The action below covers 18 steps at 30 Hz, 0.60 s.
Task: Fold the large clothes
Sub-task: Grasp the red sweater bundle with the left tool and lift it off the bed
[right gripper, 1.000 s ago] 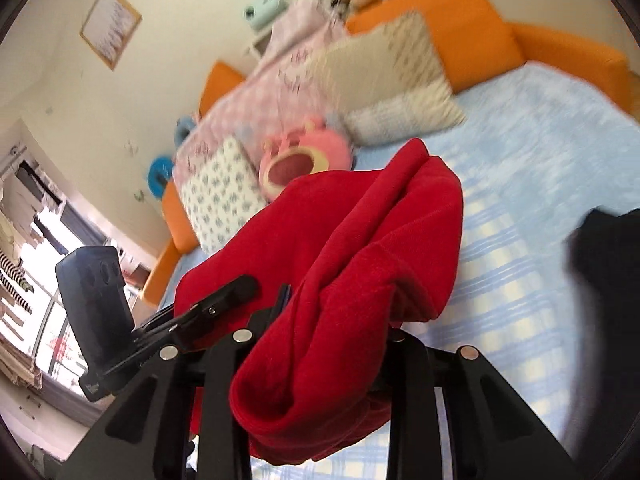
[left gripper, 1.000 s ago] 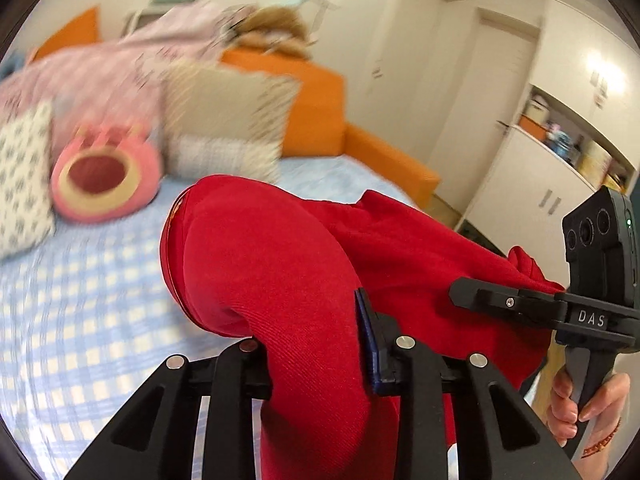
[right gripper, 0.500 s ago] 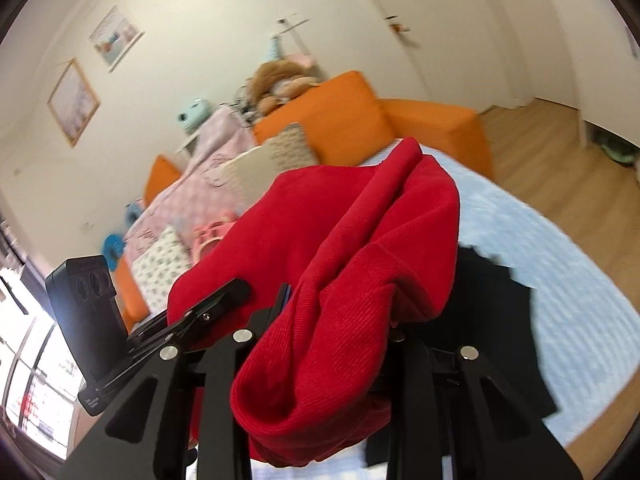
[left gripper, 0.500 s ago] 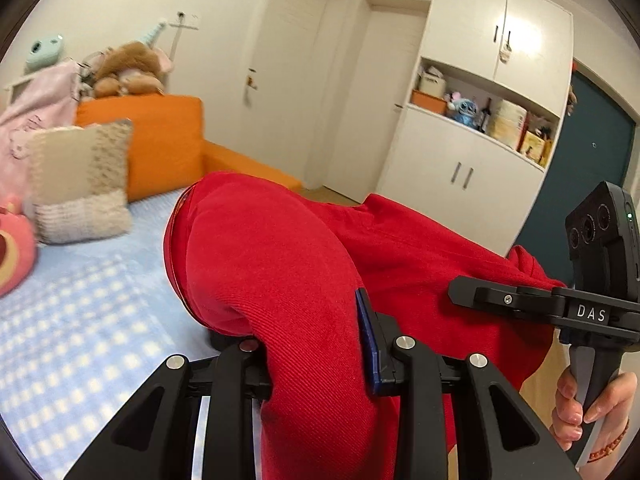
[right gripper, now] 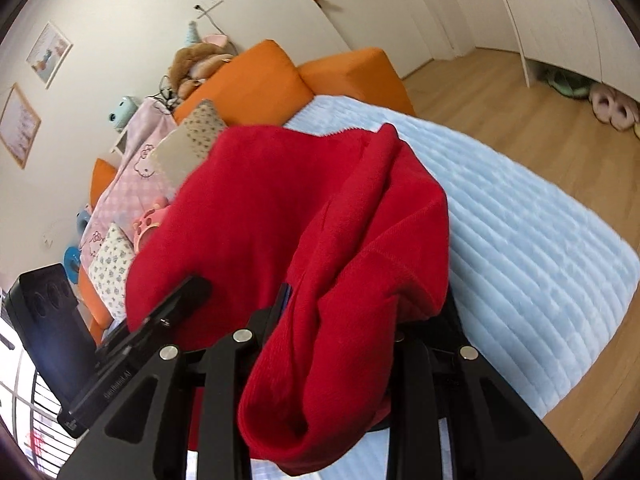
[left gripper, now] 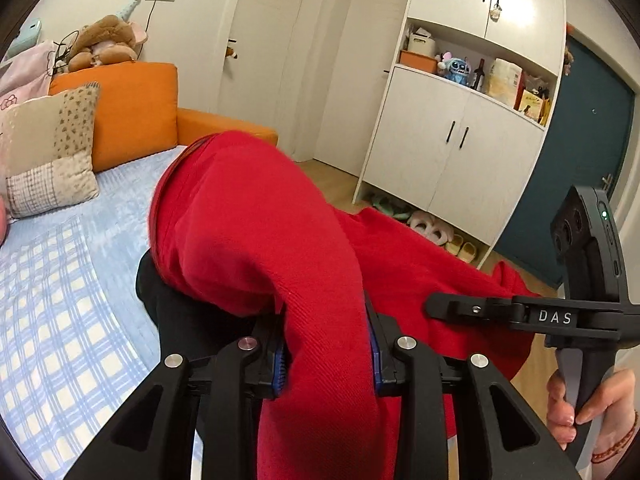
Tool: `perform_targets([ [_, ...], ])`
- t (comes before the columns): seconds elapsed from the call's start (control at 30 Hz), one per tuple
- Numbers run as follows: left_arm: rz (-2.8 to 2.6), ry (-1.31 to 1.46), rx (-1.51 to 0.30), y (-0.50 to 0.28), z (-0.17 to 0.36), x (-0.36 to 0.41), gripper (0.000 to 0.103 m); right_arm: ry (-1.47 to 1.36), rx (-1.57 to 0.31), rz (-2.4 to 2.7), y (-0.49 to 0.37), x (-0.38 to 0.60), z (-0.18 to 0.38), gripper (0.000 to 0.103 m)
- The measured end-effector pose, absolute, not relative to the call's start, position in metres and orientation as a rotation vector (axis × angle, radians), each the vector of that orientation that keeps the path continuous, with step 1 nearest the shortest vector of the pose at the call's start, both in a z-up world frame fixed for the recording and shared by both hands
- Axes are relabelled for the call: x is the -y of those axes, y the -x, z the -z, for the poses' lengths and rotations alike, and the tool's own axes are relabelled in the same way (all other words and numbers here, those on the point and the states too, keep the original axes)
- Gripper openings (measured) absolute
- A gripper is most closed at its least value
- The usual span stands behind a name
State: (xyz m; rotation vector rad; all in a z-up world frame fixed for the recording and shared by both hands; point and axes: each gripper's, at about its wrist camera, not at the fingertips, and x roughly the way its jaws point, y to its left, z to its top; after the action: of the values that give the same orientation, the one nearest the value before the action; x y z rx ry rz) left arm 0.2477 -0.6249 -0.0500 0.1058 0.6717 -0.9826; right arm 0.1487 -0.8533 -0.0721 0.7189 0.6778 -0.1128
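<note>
A folded red garment (left gripper: 248, 232) hangs in a thick bundle between both grippers, just above the blue bed (left gripper: 60, 280). My left gripper (left gripper: 326, 356) is shut on one bunched end, its blue pads pressing the cloth. My right gripper (right gripper: 340, 320) is shut on the other end of the red garment (right gripper: 280, 208), which drapes over its fingers. Each gripper shows in the other's view: the right gripper (left gripper: 460, 306) at the right with a hand on its handle, the left gripper (right gripper: 188, 292) at the lower left. A black garment (left gripper: 180, 312) lies on the bed under the red one.
Pillows (left gripper: 48, 148) and an orange backrest (left gripper: 132, 108) line the head of the bed, with a plush toy (left gripper: 104, 40) on top. A white cabinet (left gripper: 452, 144) stands beyond the bed's end, with slippers (right gripper: 612, 108) under it. Wooden floor (right gripper: 480, 80) surrounds the light blue bed cover (right gripper: 540, 248).
Both grippers have carried the red garment sideways and lower, away from the pillows toward the bed's far end. It now hangs over the black garment. Both grips look unchanged.
</note>
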Motion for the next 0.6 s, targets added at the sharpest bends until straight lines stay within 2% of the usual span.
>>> perform_targets([
  [0.13,0.949,-0.057,-0.732,-0.267,0.069,0.611,0.038,-0.701,-0.715,0.141,-0.148,0.853,0.089,0.028],
  [0.3,0.933,-0.023,-0.851,-0.294,0.09,0.593,0.049,-0.627,-0.749,0.151,-0.152,0.838,0.084,0.029],
  [0.43,0.939,-0.02,-0.815,-0.296,0.056,0.577,0.044,-0.569,-0.761,0.18,-0.154,0.826,0.077,0.029],
  [0.6,0.946,-0.026,-0.862,-0.313,0.022,0.587,0.044,-0.618,-0.748,0.184,-0.153,0.832,0.083,0.03],
])
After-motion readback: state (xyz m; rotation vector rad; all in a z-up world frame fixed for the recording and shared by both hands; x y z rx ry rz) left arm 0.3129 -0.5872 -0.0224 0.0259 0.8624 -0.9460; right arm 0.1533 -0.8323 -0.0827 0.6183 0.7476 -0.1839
